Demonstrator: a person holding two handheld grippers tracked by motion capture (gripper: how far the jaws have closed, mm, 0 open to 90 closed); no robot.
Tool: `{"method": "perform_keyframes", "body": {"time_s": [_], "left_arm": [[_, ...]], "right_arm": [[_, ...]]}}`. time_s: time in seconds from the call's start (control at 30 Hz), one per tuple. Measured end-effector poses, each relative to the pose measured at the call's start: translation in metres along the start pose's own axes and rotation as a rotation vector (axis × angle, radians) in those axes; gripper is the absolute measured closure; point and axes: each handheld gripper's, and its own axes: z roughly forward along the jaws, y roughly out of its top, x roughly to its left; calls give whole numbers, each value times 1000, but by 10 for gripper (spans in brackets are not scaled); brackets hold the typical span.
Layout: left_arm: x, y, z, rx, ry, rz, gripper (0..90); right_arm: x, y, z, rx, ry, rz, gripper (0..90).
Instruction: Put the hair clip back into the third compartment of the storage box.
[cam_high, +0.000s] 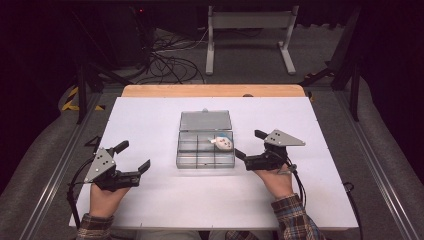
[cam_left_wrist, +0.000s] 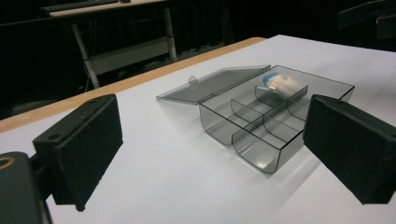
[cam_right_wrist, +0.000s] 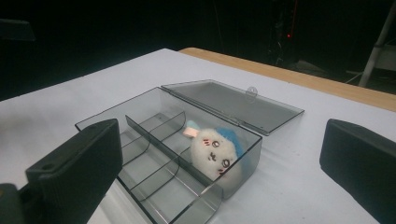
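1. High view: clear box sits mid-table, lid flung open flat behind it. Plush toy lies in the back right compartment. Left claw is well apart from the box, wide open, empty. Right claw is just beside the box's right wall, wide open, holding nothing; contact with the wall is hard to tell.
2. Left gripper view: jaws spread wide, nothing between them; box ahead, toy at the far end.
3. Right gripper view: jaws wide, empty; toy close ahead inside the near corner.
4. Judgement: likely a toy pick. Come in over the wall, straddle the toy, avoid the dividers, brace the box if it slides.
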Motion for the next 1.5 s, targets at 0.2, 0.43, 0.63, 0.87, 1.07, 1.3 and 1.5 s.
{"method": "perform_keyframes", "body": {"time_s": [0.2, 0.43, 0.63, 0.87, 1.07, 1.3, 1.5], "left_arm": [[0, 0, -1, -1, 2, -3, 54], [-1, 0, 0, -3, 2, 0, 54], [-1, 1, -1, -4, 4, -4, 54], [-1, 0, -1, -2, 4, -4, 54], [-2, 0, 0, -1, 2, -4, 54], [-2, 0, 0, -1, 1, 1, 54], [-3, 0, 0, 2, 1, 2, 53]], "right_arm": [[-3, -2, -7, -15, -8, 9, 0], [-7, -7, -14, -25, -4, 12, 0], [-8, -10, -20, -41, -4, 12, 0], [-10, -12, -27, -58, -4, 11, 0], [-13, -14, -36, -72, -15, 14, 0], [-17, -16, -48, -85, -33, 20, 0], [-21, -20, -57, -79, -50, 23, 0]]}}
